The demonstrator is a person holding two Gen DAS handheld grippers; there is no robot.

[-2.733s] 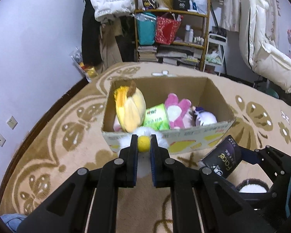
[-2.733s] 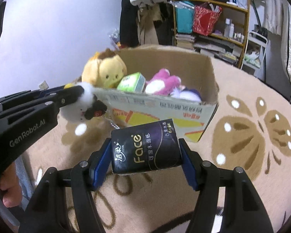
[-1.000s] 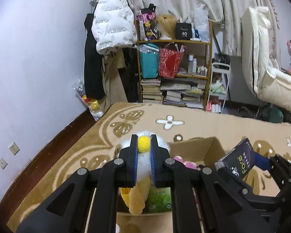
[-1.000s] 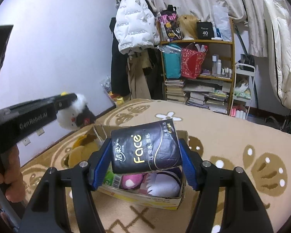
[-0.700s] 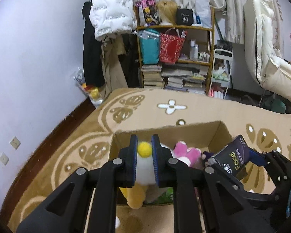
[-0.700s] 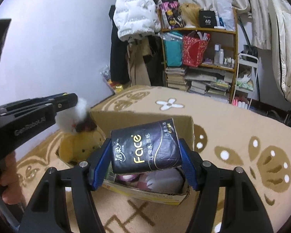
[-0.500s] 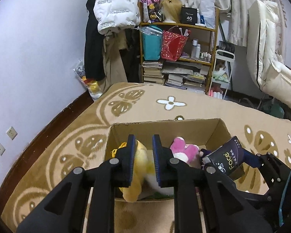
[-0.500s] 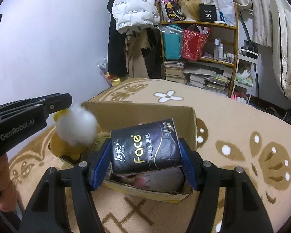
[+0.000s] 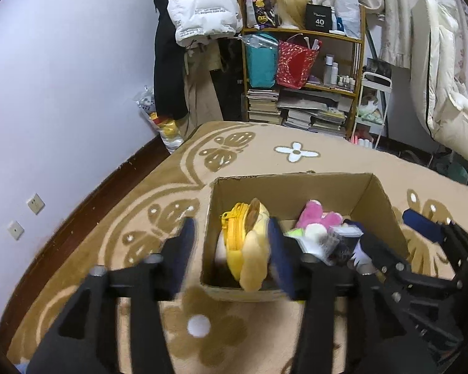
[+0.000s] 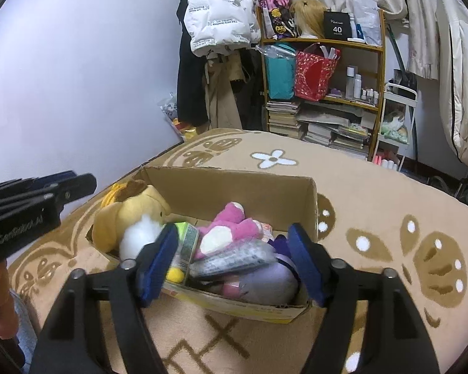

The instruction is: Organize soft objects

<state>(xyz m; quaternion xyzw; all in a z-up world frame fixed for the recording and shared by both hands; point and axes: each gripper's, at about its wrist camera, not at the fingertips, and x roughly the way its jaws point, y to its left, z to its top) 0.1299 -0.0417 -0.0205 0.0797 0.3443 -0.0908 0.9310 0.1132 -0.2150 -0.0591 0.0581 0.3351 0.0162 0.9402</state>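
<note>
An open cardboard box (image 10: 234, 177) stands on the carpet. It holds a yellow plush (image 10: 131, 208), a pink plush (image 10: 227, 230), a purple plush (image 10: 268, 280) and a green tissue pack (image 10: 187, 243). A white plush (image 10: 140, 240) with a yellow pompom lies beside the yellow plush (image 9: 246, 249). The black tissue pack (image 10: 234, 258), blurred, rests on the toys under my right gripper (image 10: 232, 265), whose jaws are opening with their pads clear of it. My left gripper (image 9: 232, 258) hovers over the box (image 9: 293, 177), its jaws opening, holding nothing.
The patterned beige carpet (image 9: 280, 152) spreads around the box. A cluttered bookshelf (image 9: 302, 71) and hanging coats (image 9: 202, 9) stand at the far wall. A person's hand (image 10: 0, 296) holds the left gripper (image 10: 84, 184) at the left edge.
The left jaws spread and let the white plush drop into the box. The right jaws widened and the black tissue pack fell onto the toys. Both grippers sank toward the box.
</note>
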